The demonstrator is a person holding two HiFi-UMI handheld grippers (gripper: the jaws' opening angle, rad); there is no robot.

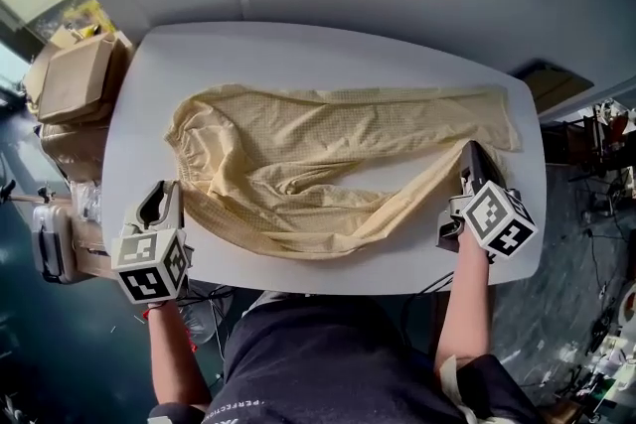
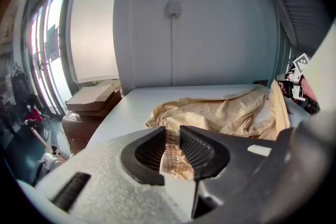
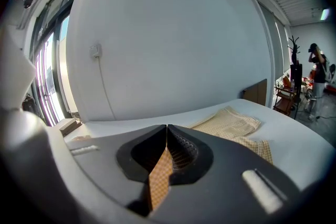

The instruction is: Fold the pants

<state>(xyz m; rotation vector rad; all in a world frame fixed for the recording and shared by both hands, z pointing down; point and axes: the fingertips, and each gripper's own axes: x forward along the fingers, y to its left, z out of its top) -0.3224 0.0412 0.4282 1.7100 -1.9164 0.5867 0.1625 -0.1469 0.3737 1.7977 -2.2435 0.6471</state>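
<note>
Pale yellow checked pants (image 1: 318, 164) lie spread across the white table (image 1: 298, 50), waist at the left and legs running right. My left gripper (image 1: 159, 201) is at the waist's near corner. In the left gripper view, cloth (image 2: 173, 162) fills the gap between its pads and it looks shut on it, with the rest of the pants (image 2: 220, 113) beyond. My right gripper (image 1: 475, 152) is at the end of the near leg, lifted a little off the table. Its jaws (image 3: 167, 152) are shut on a thin strip of the checked cloth (image 3: 160, 176). The far leg's end (image 3: 231, 123) lies flat.
Cardboard boxes (image 1: 75, 79) are stacked left of the table, also in the left gripper view (image 2: 92, 98). A case (image 1: 55, 238) stands on the floor at the near left. Shelves and clutter (image 1: 606, 134) fill the floor at the right, where a person (image 3: 316, 78) stands far off.
</note>
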